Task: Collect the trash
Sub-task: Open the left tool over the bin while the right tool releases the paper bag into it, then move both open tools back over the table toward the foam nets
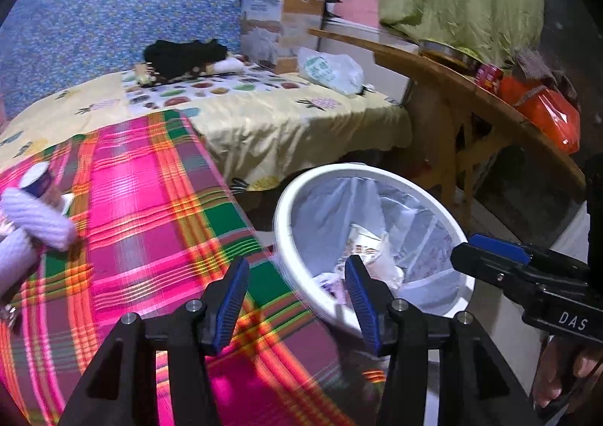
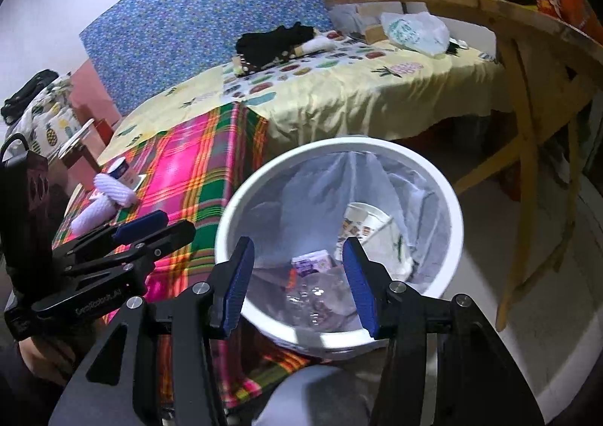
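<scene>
The trash left to collect, a small paper cup [image 2: 123, 170] and white ribbed rolls [image 2: 115, 192] at the near left edge of the bed's plaid cloth [image 2: 188, 177], looks light and crushable, so a gentle pinch across the cup's middle seems best. It lies well left of both grippers. The left gripper [image 1: 297, 298] and right gripper [image 2: 299, 284] hang open and empty by the white bin [image 2: 454, 222], which already holds a cup, a carton and a clear bottle.
</scene>
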`<move>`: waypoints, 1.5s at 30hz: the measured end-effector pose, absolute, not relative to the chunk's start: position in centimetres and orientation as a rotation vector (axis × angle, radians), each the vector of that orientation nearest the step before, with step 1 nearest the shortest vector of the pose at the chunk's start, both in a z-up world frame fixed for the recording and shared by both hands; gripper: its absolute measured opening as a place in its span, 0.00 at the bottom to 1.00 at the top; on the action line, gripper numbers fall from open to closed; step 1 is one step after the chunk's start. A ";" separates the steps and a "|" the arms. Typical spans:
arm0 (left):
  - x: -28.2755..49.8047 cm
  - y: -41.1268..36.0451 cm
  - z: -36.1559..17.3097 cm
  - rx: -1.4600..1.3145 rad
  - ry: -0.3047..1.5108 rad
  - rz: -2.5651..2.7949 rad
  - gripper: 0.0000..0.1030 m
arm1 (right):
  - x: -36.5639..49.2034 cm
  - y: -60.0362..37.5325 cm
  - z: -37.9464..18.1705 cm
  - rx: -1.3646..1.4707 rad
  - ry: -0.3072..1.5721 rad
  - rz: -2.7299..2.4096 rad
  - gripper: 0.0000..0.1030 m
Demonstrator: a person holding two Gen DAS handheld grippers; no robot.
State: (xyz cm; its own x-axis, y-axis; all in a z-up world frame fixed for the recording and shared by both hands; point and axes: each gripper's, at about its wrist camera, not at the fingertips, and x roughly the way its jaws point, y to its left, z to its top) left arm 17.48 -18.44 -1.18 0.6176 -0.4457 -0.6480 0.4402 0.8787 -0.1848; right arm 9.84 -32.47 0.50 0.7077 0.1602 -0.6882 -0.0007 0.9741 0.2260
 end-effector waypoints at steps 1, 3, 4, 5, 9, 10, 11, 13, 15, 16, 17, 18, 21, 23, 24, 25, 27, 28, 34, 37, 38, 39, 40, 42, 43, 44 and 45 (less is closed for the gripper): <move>17.3 -17.9 -1.1 -0.013 0.741 -0.496 0.51 | 9.8 -32.1 0.5 0.210 0.780 0.098 0.49; 16.9 -16.8 -1.0 -0.017 0.734 -0.470 0.51 | 9.8 -31.5 0.5 0.203 0.780 0.112 0.49; 16.6 -16.1 -1.0 -0.021 0.732 -0.454 0.51 | 9.8 -31.0 0.5 0.200 0.779 0.122 0.49; 16.6 -15.7 -0.9 -0.023 0.732 -0.445 0.51 | 9.8 -30.6 0.5 0.195 0.781 0.131 0.49; 15.5 -13.7 -0.9 -0.021 0.716 -0.401 0.51 | 9.9 -28.8 0.3 0.175 0.794 0.188 0.49; 15.3 -13.1 -0.9 -0.022 0.716 -0.388 0.51 | 9.9 -28.4 0.3 0.170 0.798 0.205 0.49; 15.2 -12.8 -1.0 -0.024 0.717 -0.383 0.51 | 10.0 -28.0 0.3 0.172 0.798 0.219 0.49; 14.9 -11.7 -1.0 -0.035 0.719 -0.366 0.52 | 10.2 -27.2 0.3 0.180 0.792 0.264 0.49; 14.4 -10.5 -0.9 -0.043 0.719 -0.343 0.55 | 10.1 -26.4 0.4 0.170 0.780 0.287 0.49; 14.2 -10.1 -0.9 -0.048 0.719 -0.336 0.55 | 10.1 -25.9 0.5 0.158 0.773 0.300 0.49; 14.1 -9.4 -0.9 -0.054 0.719 -0.326 0.55 | 10.2 -25.7 0.6 0.154 0.771 0.308 0.49; 13.8 -8.7 -0.9 -0.060 0.719 -0.315 0.56 | 10.1 -25.4 0.6 0.151 0.771 0.321 0.49; 13.2 -6.8 -0.8 -0.068 0.714 -0.273 0.56 | 10.0 -24.1 0.7 0.117 0.752 0.364 0.49; 12.8 -5.6 -0.8 -0.075 0.714 -0.249 0.56 | 9.9 -23.4 0.7 0.099 0.753 0.383 0.49; 12.7 -5.3 -0.8 -0.077 0.714 -0.241 0.56 | 10.1 -23.0 0.6 0.092 0.759 0.393 0.49; 12.5 -4.8 -0.8 -0.079 0.714 -0.230 0.56 | 10.2 -22.6 0.6 0.083 0.765 0.404 0.49; 12.1 -3.6 -0.8 -0.086 0.716 -0.210 0.56 | 10.3 -21.8 0.7 0.069 0.781 0.421 0.49; 11.9 -3.1 -0.8 -0.088 0.718 -0.202 0.56 | 10.3 -21.5 0.7 0.066 0.786 0.428 0.49; 11.7 -0.6 -0.7 -0.097 0.741 -0.158 0.56 | 10.8 -19.1 1.3 0.024 0.793 0.474 0.49; 11.8 1.0 -0.5 -0.112 0.742 -0.126 0.56 | 10.8 -17.8 1.7 0.001 0.783 0.499 0.49; 11.9 1.4 -0.5 -0.113 0.739 -0.118 0.56 | 10.8 -17.6 1.8 -0.005 0.781 0.505 0.49; 11.9 1.8 -0.5 -0.113 0.737 -0.111 0.56 | 10.9 -17.3 1.9 -0.012 0.779 0.514 0.49; 12.0 2.1 -0.4 -0.111 0.734 -0.107 0.56 | 11.1 -16.8 2.0 -0.020 0.776 0.525 0.49; 12.4 3.0 -0.3 -0.111 0.726 -0.098 0.56 | 11.3 -16.2 2.1 -0.031 0.772 0.537 0.49; 12.5 3.2 -0.2 -0.109 0.722 -0.094 0.56 | 11.5 -15.9 2.2 -0.035 0.770 0.542 0.49; 12.8 3.6 0.0 -0.107 0.716 -0.089 0.56 | 11.8 -15.6 2.3 -0.038 0.771 0.547 0.49; 13.1 4.1 0.2 -0.106 0.709 -0.086 0.56 | 12.0 -15.4 2.3 -0.038 0.773 0.550 0.49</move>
